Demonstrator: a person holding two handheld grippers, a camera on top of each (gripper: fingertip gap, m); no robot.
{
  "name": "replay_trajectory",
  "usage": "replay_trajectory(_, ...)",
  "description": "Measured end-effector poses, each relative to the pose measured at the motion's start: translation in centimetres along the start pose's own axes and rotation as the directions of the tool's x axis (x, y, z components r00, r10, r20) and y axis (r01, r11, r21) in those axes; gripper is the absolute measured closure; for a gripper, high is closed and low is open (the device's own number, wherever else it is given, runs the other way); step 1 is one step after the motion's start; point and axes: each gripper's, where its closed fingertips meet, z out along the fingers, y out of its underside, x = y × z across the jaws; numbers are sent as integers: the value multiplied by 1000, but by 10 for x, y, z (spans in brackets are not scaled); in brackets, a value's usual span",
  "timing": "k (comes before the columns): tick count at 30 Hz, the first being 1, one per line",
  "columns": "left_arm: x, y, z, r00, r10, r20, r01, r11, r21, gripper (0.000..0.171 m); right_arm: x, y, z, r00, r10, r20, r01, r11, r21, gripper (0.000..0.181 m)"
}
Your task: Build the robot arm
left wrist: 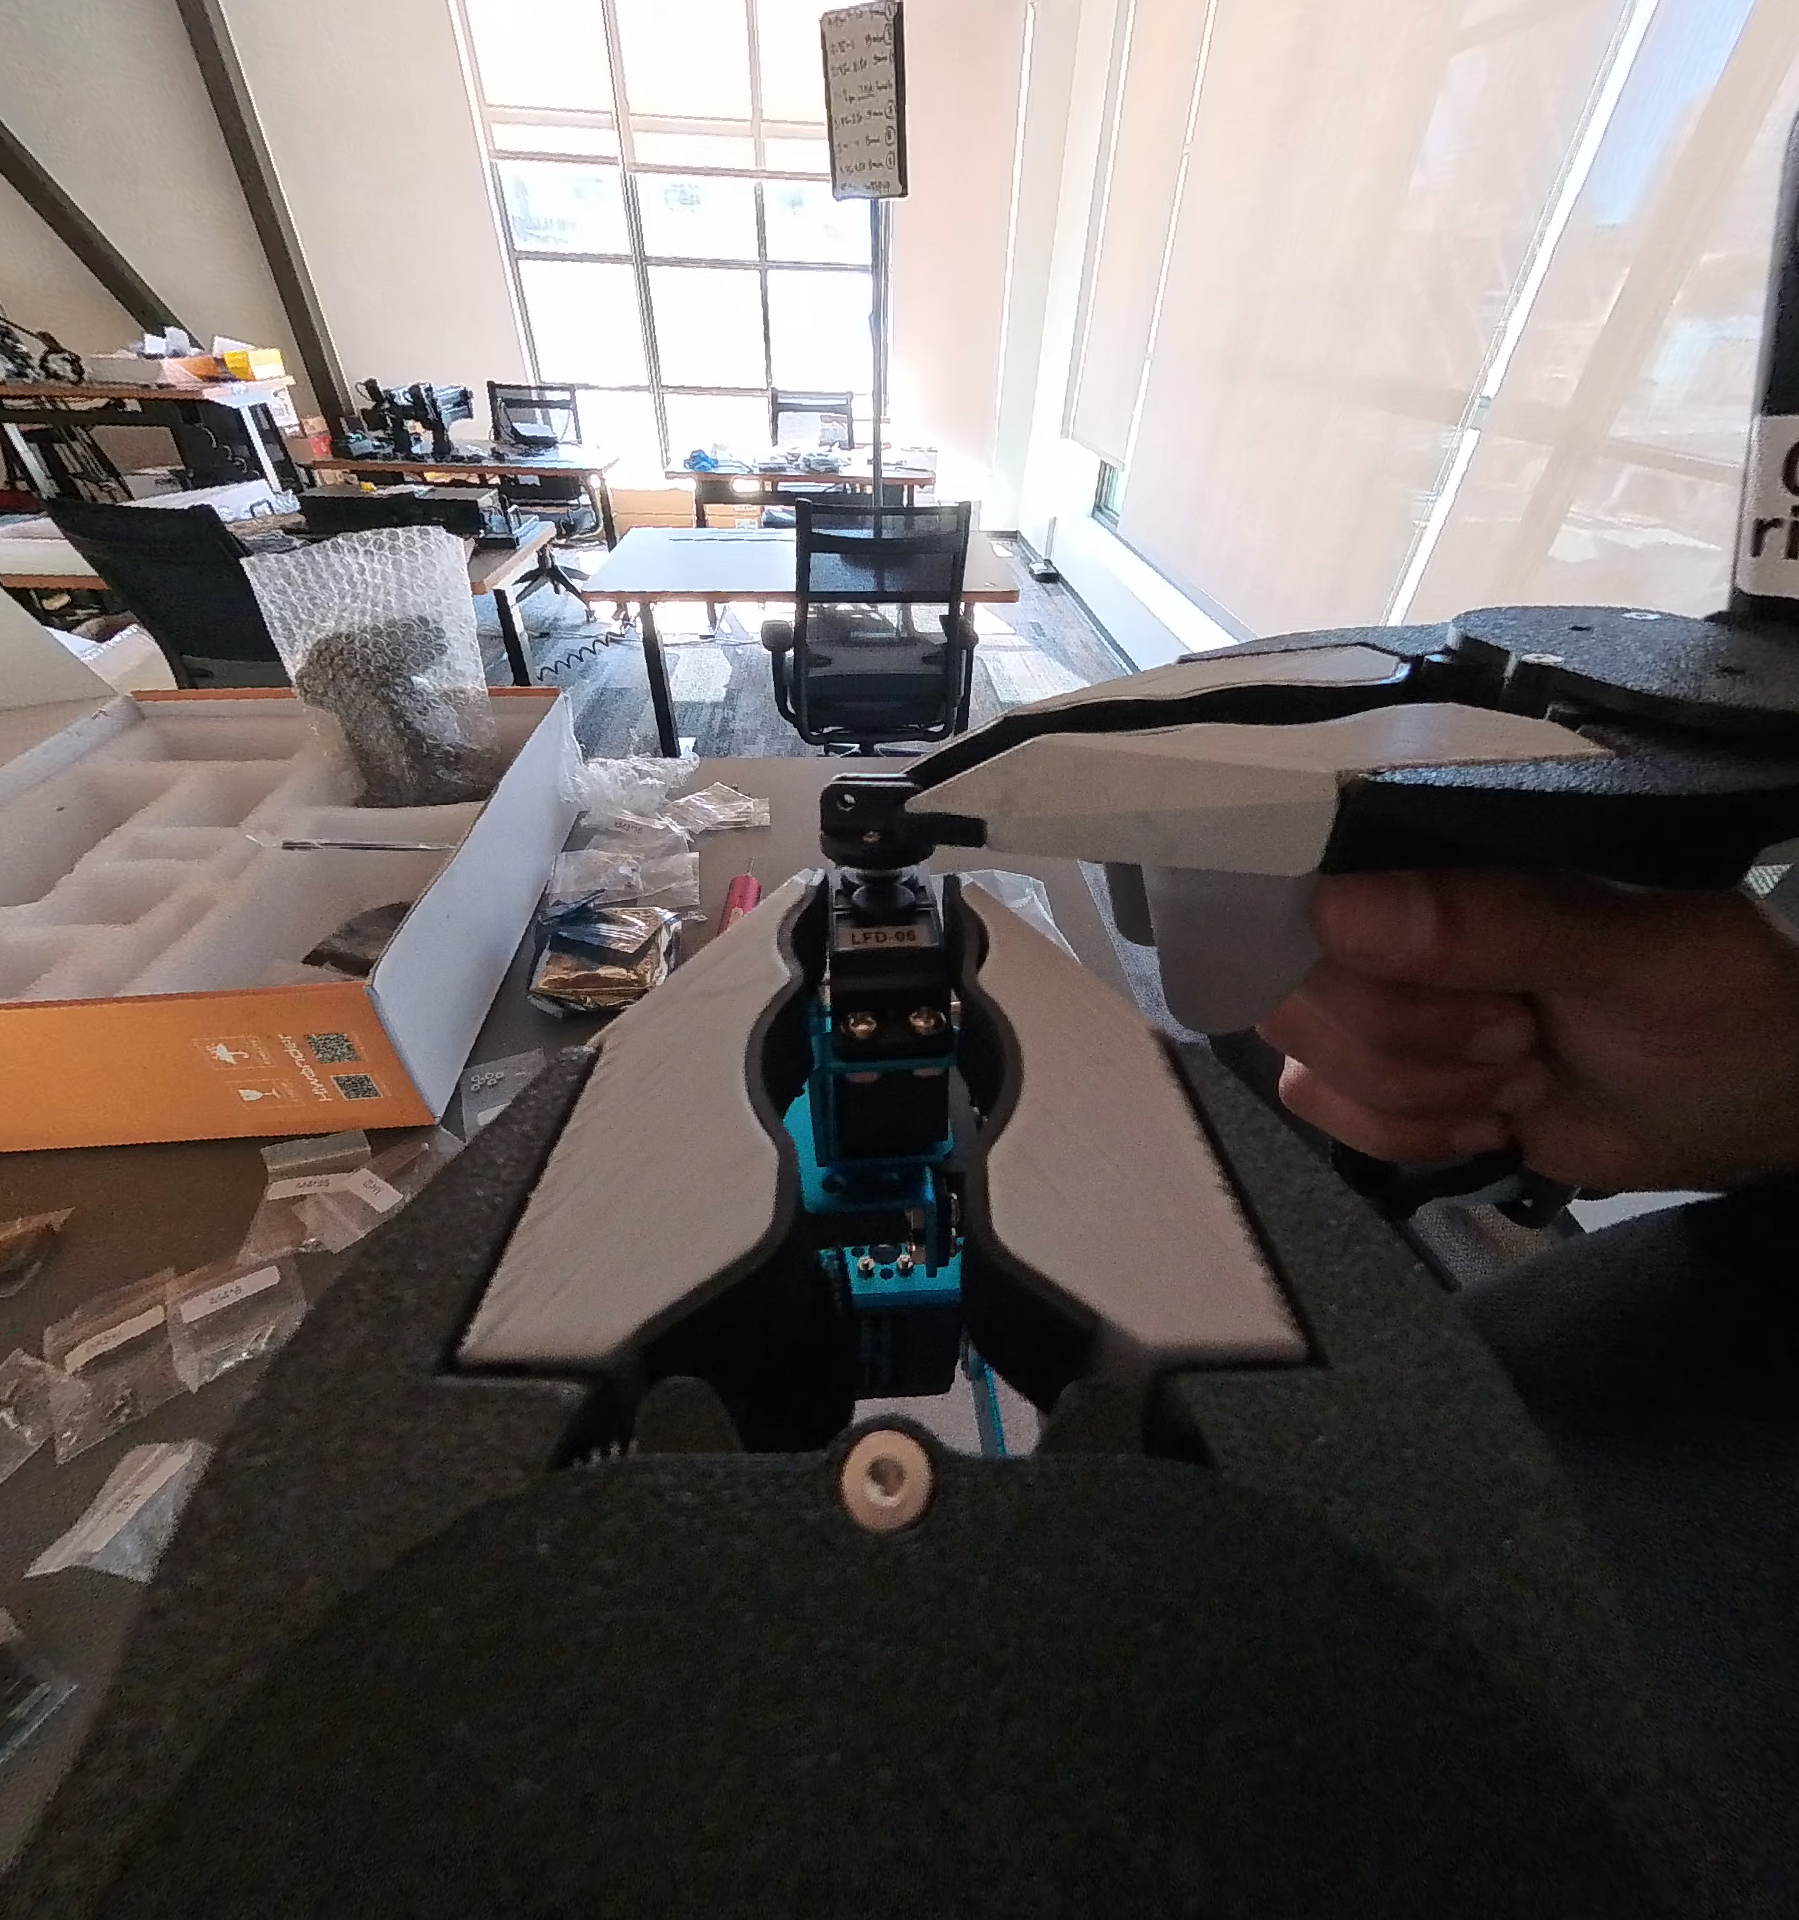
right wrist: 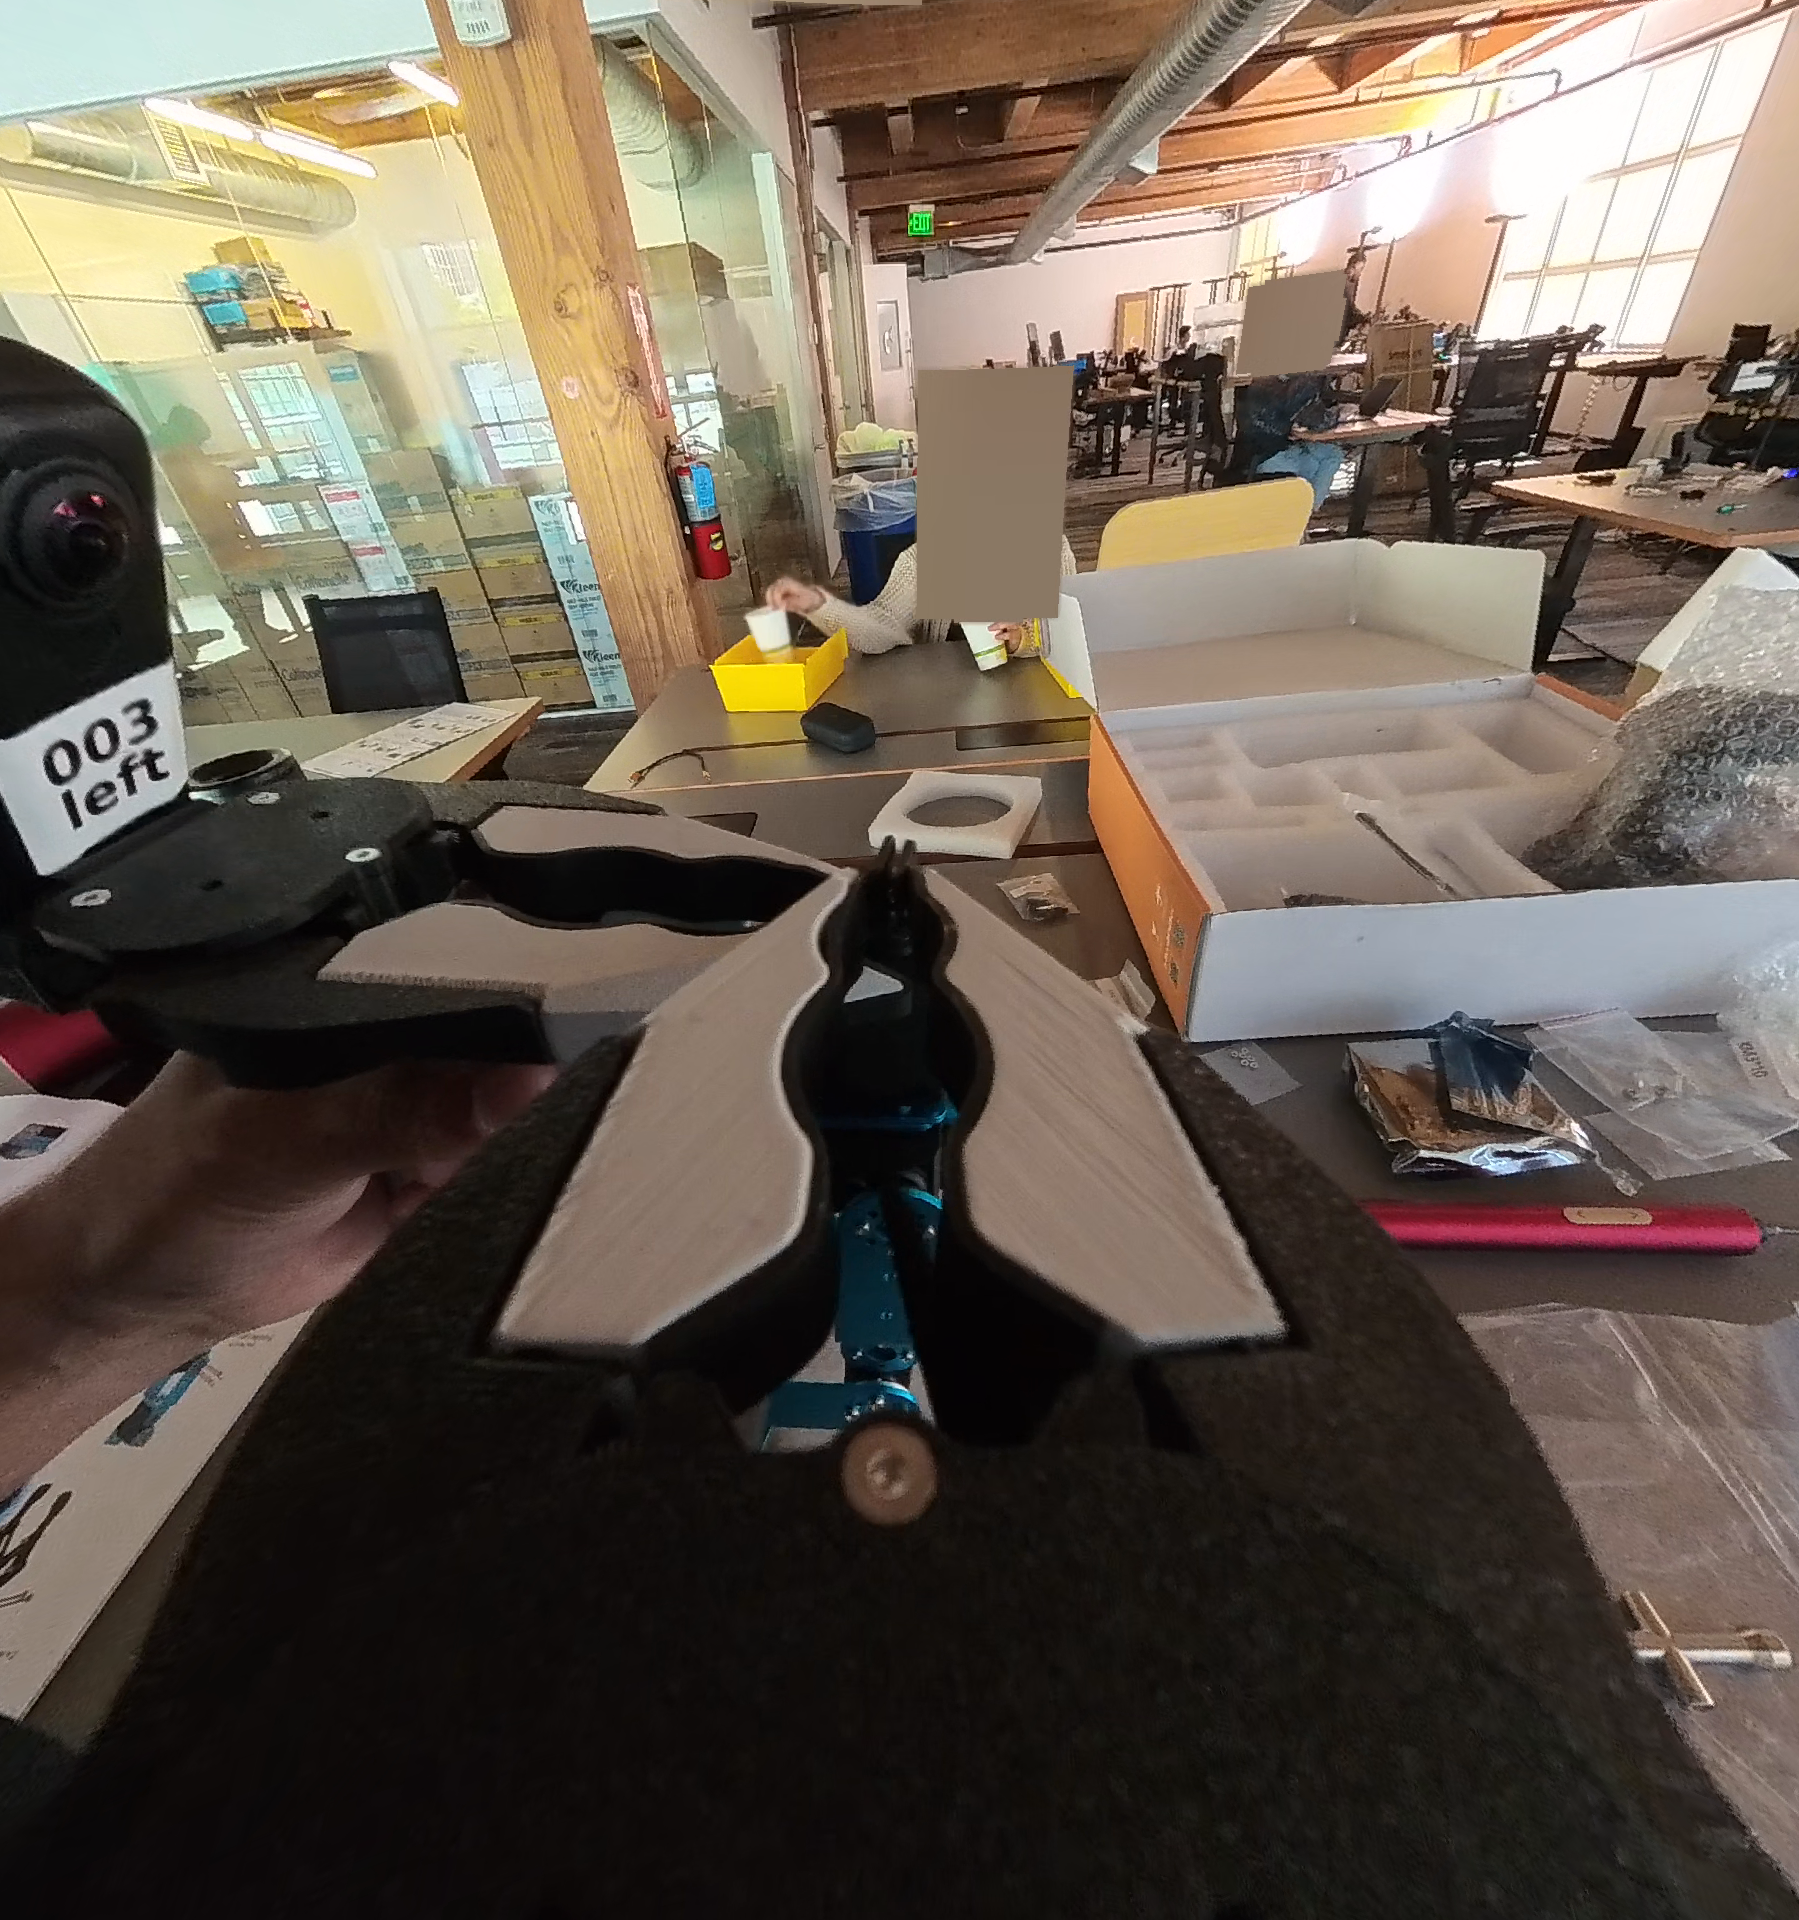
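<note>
We see the left claw point(left wrist: 887, 914) clamping the upright blue-and-black servo assembly point(left wrist: 879, 1049); the right claw point(left wrist: 910, 805) apparently pinches its top horn point(left wrist: 859, 808) sideways.

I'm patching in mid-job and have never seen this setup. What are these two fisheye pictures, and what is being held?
No robot arm here: a person holds one hand-held two-finger gripper in each hand, and each carries a camera looking along its own fingers. In the left wrist view, the left gripper is shut on a small blue and black servo assembly. The right gripper comes in from the right and pinches a small black horn on top of the assembly. The right wrist view shows the same meeting from the other side: the right gripper, with the left gripper crossing in from the left. On the table lie an open orange box with foam insert, small plastic parts bags and a red pen-shaped screwdriver.
</note>
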Motion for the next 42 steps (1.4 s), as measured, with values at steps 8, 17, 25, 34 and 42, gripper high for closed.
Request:
replay_trajectory(8,1,-1,-1,1000,-4,-7,4,1000,-1,150,0,0,-1,1000,-7,9,7,1000,-2,175)
replay_trajectory(17,-4,-10,-5,1000,12,-22,-12,1000,-24,138,-6,-12,-9,974,1,226,-8,1000,29,165)
replay_trajectory(25,3,-14,-1,993,83,-82,-89,993,-76,150,17,-17,-14,753,26,658,6,999,-45,164)
replay_trajectory(34,2,-14,-2,991,76,-111,-86,992,-90,151,-1,0,-7,565,-33,824,146,987,-61,172)
replay_trajectory(42,6,-14,0,978,16,-207,-35,996,-85,151,-8,-4,-9,464,-27,885,169,984,-59,166)
